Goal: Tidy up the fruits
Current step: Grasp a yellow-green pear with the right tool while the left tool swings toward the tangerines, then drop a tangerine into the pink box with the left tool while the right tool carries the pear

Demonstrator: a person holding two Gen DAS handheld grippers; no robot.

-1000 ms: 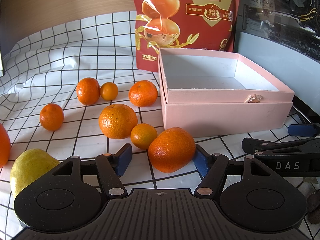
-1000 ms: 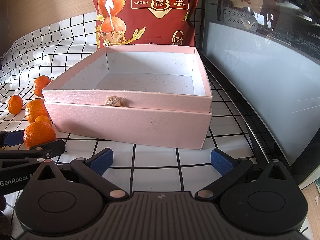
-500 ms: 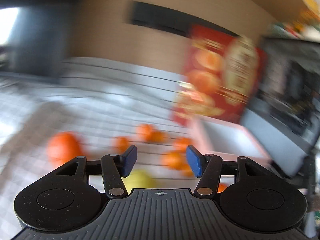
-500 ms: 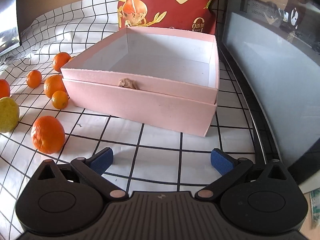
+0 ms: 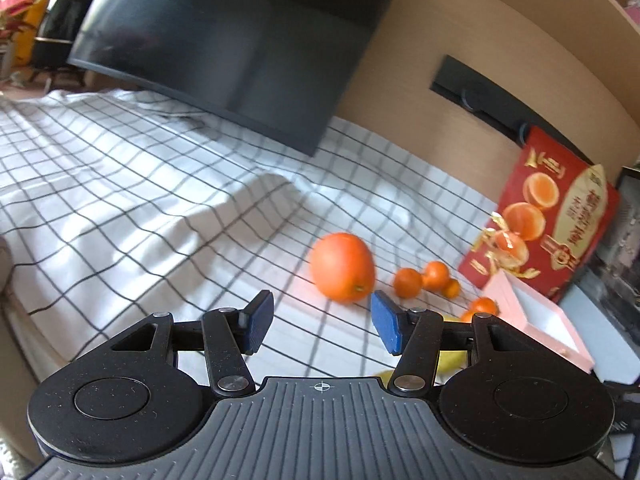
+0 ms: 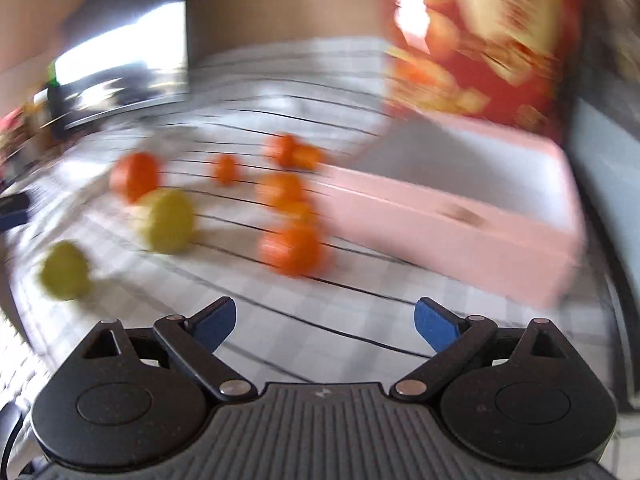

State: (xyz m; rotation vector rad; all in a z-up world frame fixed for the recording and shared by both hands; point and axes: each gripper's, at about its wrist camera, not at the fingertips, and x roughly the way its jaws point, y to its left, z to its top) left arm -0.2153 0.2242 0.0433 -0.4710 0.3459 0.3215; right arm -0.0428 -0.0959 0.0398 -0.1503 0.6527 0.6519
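1. Looking along your left gripper [image 5: 322,322], you have its blue pads spread apart with nothing between them — only the checked cloth [image 5: 160,200] on the tabletop shows in the gap.
2. A large orange [image 5: 343,267] lies on the cloth just beyond the right-hand pad, apart from it.
3. Past that orange sit several small oranges [image 5: 408,282], strung toward the pink box [image 5: 560,340], which is open and shows a bare white floor.
4. A yellow fruit [image 5: 452,362] peeks out behind the gripper's right linkage, mostly hidden.
5. The red snack bag [image 5: 560,232] stands upright behind the box, and a dark monitor [image 5: 240,48] fills the upper part of the left wrist view.
6. Your right gripper [image 6: 325,325] is wide open too, pads well apart over bare cloth, holding nothing.
7. The right wrist view is heavily motion-blurred — outlines are smeared, so fine contact cannot be judged.
8. In it you can still make out two yellow fruits, the nearer one [image 6: 64,270] at the left and a larger one [image 6: 166,222] beyond it, with an orange [image 6: 134,176] close behind the larger.
9. A cluster of oranges lies just left of the pink box's near wall, the closest of them [image 6: 290,254] ahead of the gripper.
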